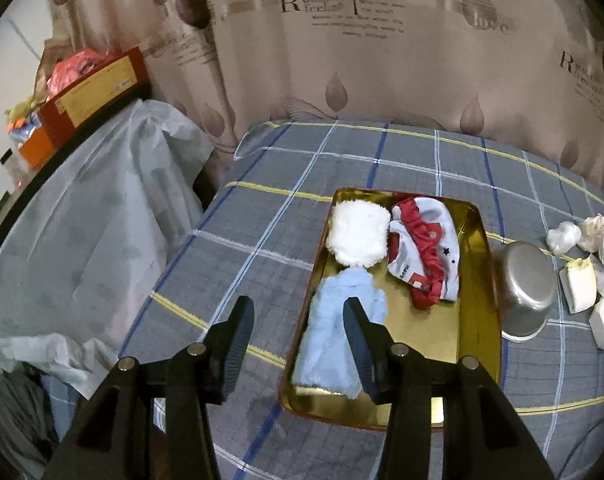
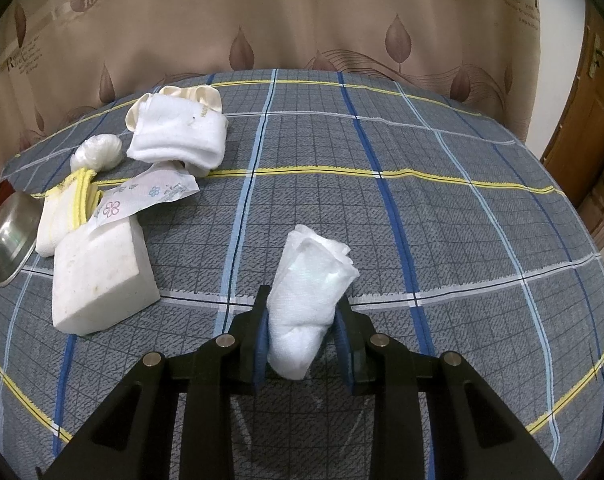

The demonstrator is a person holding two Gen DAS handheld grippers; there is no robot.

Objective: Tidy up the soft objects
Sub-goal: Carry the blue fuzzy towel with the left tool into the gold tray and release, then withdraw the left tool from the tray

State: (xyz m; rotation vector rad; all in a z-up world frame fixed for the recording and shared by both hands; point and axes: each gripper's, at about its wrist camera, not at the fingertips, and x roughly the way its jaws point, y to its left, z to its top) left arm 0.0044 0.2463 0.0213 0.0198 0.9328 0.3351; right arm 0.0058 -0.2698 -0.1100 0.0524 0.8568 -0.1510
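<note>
Two grippers at work: the left gripper (image 1: 298,332), jaws apart and empty above the gold tray (image 1: 477,320), clears away, while the right gripper (image 2: 302,340), clamped on the white rolled cloth (image 2: 307,296), should carry it toward nine o'clock without squeezing harder.

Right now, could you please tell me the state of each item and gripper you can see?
Left gripper: open, empty.
Right gripper: shut on white cloth roll.
Gold tray: on the bed, partly filled.
Light blue fluffy cloth: lying in tray.
White fluffy cloth: in tray.
Red-and-white garment: crumpled in tray.
Metal bowl: tipped beside tray.
White sponge block: on bed.
</note>
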